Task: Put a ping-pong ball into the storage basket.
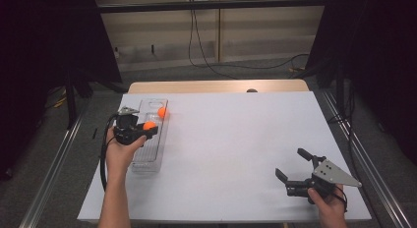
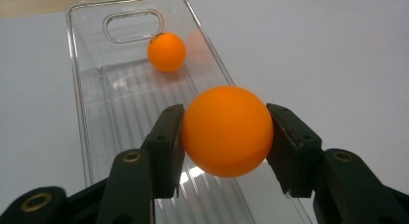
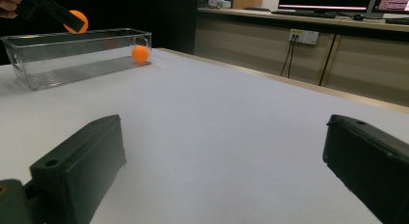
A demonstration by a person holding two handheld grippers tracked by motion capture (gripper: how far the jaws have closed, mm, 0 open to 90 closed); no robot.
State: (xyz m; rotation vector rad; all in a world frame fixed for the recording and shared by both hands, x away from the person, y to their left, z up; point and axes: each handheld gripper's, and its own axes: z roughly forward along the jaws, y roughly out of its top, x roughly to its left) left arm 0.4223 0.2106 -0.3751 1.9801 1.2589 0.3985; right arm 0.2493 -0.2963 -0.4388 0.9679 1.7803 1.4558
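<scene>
My left gripper (image 2: 225, 130) is shut on an orange ball (image 2: 226, 131), with a black pad pressed to each side. It holds the ball above the middle of a clear plastic tray (image 2: 82, 108). In the high view this gripper (image 1: 149, 127) and its ball (image 1: 149, 125) hang over the tray (image 1: 147, 161) at the table's left. A second orange ball (image 2: 166, 51) lies inside the tray near its far end, below the handle cut-out. My right gripper (image 1: 293, 163) stands open near the front right of the table, with nothing between its jaws (image 3: 222, 161).
The white table top (image 1: 231, 139) stretches between the two hands, with a wooden strip (image 1: 216, 85) along its far edge. Dark curtains and metal rails flank the table. A wall socket with cables (image 3: 301, 37) and monitors stand behind it in the right gripper view.
</scene>
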